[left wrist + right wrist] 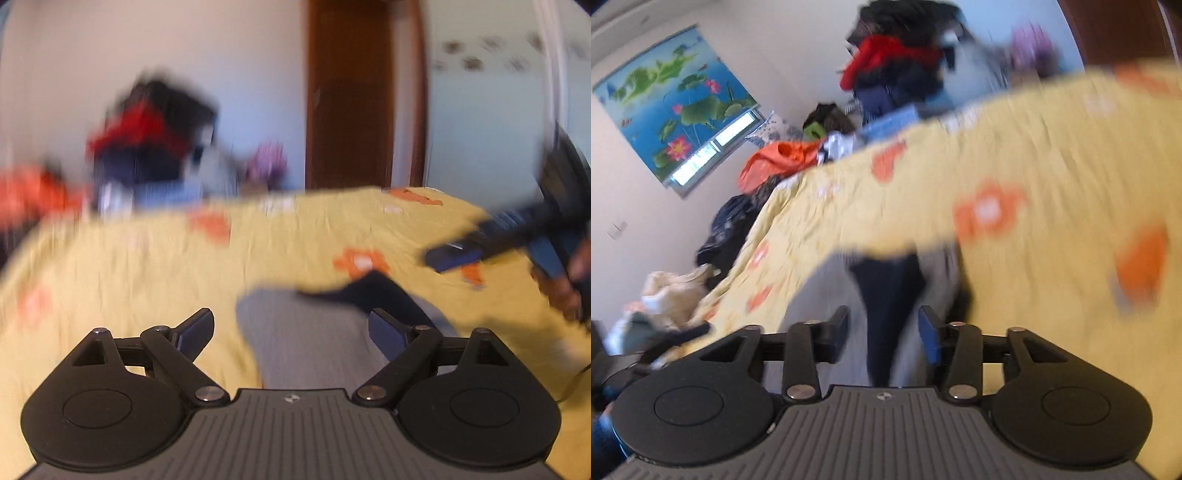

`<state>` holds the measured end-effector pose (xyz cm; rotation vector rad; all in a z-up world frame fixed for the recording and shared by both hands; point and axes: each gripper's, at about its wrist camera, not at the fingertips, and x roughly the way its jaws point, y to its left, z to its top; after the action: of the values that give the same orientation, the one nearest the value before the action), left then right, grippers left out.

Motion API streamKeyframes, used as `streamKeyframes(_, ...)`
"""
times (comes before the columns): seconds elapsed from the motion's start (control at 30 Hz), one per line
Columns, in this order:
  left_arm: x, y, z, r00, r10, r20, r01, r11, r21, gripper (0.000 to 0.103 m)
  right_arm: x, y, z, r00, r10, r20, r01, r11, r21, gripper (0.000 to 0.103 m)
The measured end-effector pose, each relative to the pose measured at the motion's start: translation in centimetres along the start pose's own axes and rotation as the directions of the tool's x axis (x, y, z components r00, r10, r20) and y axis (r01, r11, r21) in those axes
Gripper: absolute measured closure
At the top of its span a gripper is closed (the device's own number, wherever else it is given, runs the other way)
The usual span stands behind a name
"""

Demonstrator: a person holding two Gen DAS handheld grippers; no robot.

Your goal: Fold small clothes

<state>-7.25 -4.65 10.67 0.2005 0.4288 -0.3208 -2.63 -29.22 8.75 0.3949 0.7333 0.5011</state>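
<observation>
Garment: a small grey garment [295, 339] with a dark navy part [373, 291] lies flat on the yellow bedspread [147, 266], near the front edge, just ahead of both tools.
Left gripper [291, 328]: jaws stand wide apart, nothing between the pads; the cloth lies beyond them.
Right gripper [882, 328]: jaws partly apart, not pressing on anything; the navy strip [890, 295] shows in the gap, apparently below it.
Step in hand: likely re-approaching for the next fold. Pick two matching corners, pinch one layer only, lift level, lay edge on edge.
Left view only: the right gripper and the hand holding it at far right, the brown door [351, 92].
Right view only: the lotus blind [676, 107], the orange cloth [775, 162] at the bed's far left.
Blur: both views smeared; seams unreadable.
</observation>
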Motion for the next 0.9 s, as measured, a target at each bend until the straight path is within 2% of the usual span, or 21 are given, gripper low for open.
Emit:
streamKeyframes(0.07, 3.4, -2.3, 0.1, 0.999, -0.006, -0.044, 0.009, 0.997, 0.072, 0.012, 3.4, 1.0, 1.7, 0.998, -0.057, -0.006, 0.057, 0.996, -0.073, 0.025)
streamKeyframes(0.13, 6.2, -3.6, -0.2, 0.992, -0.066, -0.109, 0.074, 0.995, 0.071, 0.012, 7.7, 0.6, 2.8, 0.983, -0.171, -0.061, 0.164, 0.981, -0.101, 0.031)
streamKeyframes(0.17, 7.3, -4.0, -0.5, 0.985, -0.096, -0.145, 0.106, 0.993, 0.058, 0.012, 9.3, 0.3, 3.0, 0.977, -0.187, -0.106, 0.177, 0.979, -0.097, 0.043)
streamKeyframes(0.2, 8.2, -4.1, -1.1, 0.978, -0.113, -0.174, 0.123, 0.991, 0.047, 0.012, 10.7, 0.2, 2.9, 0.976, -0.160, -0.145, 0.147, 0.984, -0.097, 0.063)
streamKeyframes(0.23, 9.1, -4.2, -1.6, 0.974, -0.112, -0.199, 0.124, 0.991, 0.046, 0.012, 12.1, 0.0, 2.6, 0.973, -0.132, -0.188, 0.116, 0.989, -0.093, 0.075)
streamKeyframes(0.27, 9.8, -4.4, -2.3, 0.970, -0.102, -0.219, 0.116, 0.992, 0.053, 0.011, 12.8, -0.4, 2.1, 0.966, -0.137, -0.221, 0.116, 0.988, -0.102, 0.094)
streamKeyframes(0.33, 10.6, -4.9, -3.1, 0.974, -0.090, -0.208, 0.108, 0.991, 0.078, 0.003, 12.7, -1.4, 1.3, 0.970, -0.153, -0.187, 0.119, 0.976, -0.181, 0.099)
streamKeyframes(0.4, 11.4, -5.3, -3.5, 0.975, -0.085, -0.204, 0.103, 0.992, 0.076, 0.000, 12.2, -2.7, 1.4, 0.976, -0.118, -0.182, 0.100, 0.990, -0.102, 0.102)
streamKeyframes(0.47, 12.1, -4.8, -3.4, 0.973, -0.102, -0.207, 0.113, 0.993, 0.041, 0.000, 12.2, -2.7, 1.5, 0.979, -0.120, -0.166, 0.102, 0.988, -0.114, 0.102)
streamKeyframes(0.57, 10.9, -5.0, -3.4, 0.976, -0.090, -0.196, 0.105, 0.992, 0.064, 0.000, 11.9, -1.5, 1.4, 0.976, -0.161, -0.150, 0.137, 0.978, -0.156, 0.098)
streamKeyframes(0.67, 8.5, -4.4, -3.3, 0.983, -0.092, -0.161, 0.100, 0.994, 0.043, 0.000, 10.5, 0.9, 2.3, 0.973, -0.226, -0.050, 0.213, 0.959, -0.187, 0.074)
streamKeyframes(0.7, 7.5, -4.2, -3.2, 0.984, -0.100, -0.147, 0.106, 0.994, 0.033, 0.000, 9.3, 1.7, 2.4, 0.975, -0.224, 0.004, 0.221, 0.955, -0.196, 0.072)
streamKeyframes(0.77, 6.7, -4.2, -2.8, 0.984, -0.123, -0.127, 0.130, 0.990, 0.046, 0.000, 7.8, 3.1, 3.0, 0.986, -0.155, 0.058, 0.163, 0.966, -0.199, 0.066)
streamKeyframes(0.83, 7.6, -4.5, -2.1, 0.984, -0.109, -0.142, 0.123, 0.988, 0.094, 0.000, 8.5, 3.9, 3.3, 0.998, -0.060, -0.009, 0.058, 0.983, -0.174, 0.054)
streamKeyframes(0.9, 10.1, -4.9, -1.9, 0.976, -0.067, -0.208, 0.097, 0.986, 0.138, 0.000, 10.4, 3.6, 3.4, 0.997, -0.028, -0.078, 0.020, 0.994, -0.105, 0.037)
